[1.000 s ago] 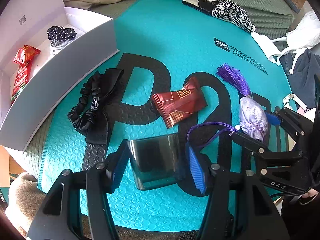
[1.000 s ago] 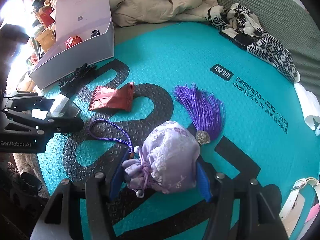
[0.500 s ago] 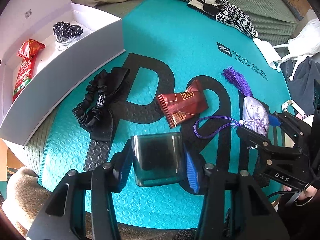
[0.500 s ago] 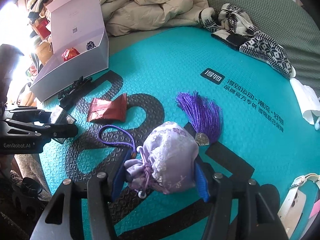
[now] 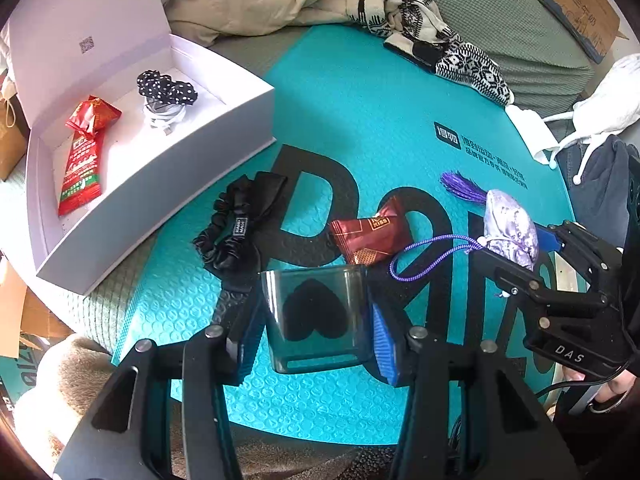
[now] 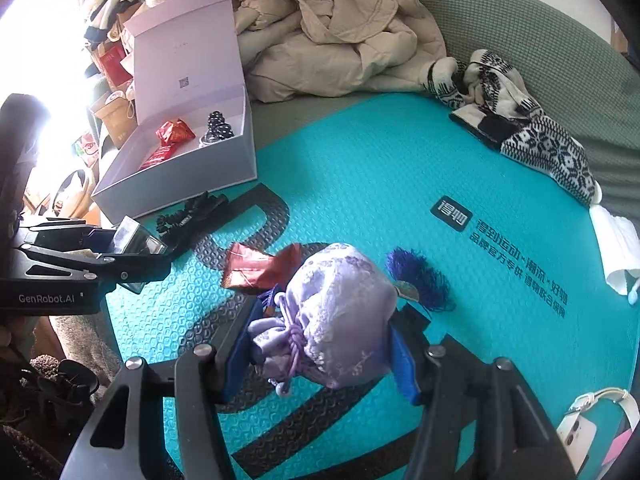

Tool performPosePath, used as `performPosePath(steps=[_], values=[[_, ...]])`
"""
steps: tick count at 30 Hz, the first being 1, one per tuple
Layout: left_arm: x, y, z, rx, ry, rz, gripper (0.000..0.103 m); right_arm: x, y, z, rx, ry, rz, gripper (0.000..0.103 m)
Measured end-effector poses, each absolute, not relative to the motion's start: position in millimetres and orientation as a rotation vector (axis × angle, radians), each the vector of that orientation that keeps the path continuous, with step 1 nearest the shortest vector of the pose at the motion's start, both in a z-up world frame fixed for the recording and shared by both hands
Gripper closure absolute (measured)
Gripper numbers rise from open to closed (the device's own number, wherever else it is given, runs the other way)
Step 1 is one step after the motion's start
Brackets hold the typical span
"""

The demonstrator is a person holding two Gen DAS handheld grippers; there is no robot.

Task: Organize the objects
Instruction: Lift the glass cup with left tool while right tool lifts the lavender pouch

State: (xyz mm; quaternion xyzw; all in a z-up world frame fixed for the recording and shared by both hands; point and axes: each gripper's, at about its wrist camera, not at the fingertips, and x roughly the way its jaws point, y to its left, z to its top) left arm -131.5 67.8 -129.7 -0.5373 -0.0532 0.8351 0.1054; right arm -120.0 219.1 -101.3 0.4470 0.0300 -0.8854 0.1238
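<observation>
You had both hands loaded at this moment. Your left gripper [image 5: 316, 316] was pinching a small smoky transparent container [image 5: 318, 314] with a dark heart shape showing through it, its blue pads pressed on either side, held near you just above the teal mat [image 5: 360, 92]. Your right gripper [image 6: 320, 340] was clamped on the lilac embroidered pouch [image 6: 340, 312], whose purple tassel [image 6: 420, 280] hung off its far right side and whose cord loop [image 5: 424, 256] trailed left toward the candy.

The open white box [image 5: 160, 168] sat at the far left edge of the mat, lid standing up behind it. Three things already lay inside: a red snack packet [image 5: 82, 160], a black polka-dot scrunchie [image 5: 166, 86] and a coil of white cable [image 5: 164, 116] under it. So part of the sorting looked done.

Left on the mat were the black scrunchie with its bow [image 5: 236, 228], just beside the box's near wall, and the brown-red wrapped candy [image 5: 372, 232], lying between the two grippers. Judging by that, you had four items outstanding: the two in your grippers, neither yet over the box, and the two loose on the mat. Whether the patterned knitwear [image 5: 436, 52] at the far side or the phone [image 6: 576, 436] at the near right belonged to the job, I could not tell.
</observation>
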Motion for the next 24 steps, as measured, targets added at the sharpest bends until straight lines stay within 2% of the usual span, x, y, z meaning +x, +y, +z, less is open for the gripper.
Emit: performPosePath(steps=[24], values=[[-86.0, -28.6, -93.0, -1.6, -0.345, 2.68, 0.057, -130.6, 102.0, -67.4, 1.056, 0.266, -2.329, 0.043]])
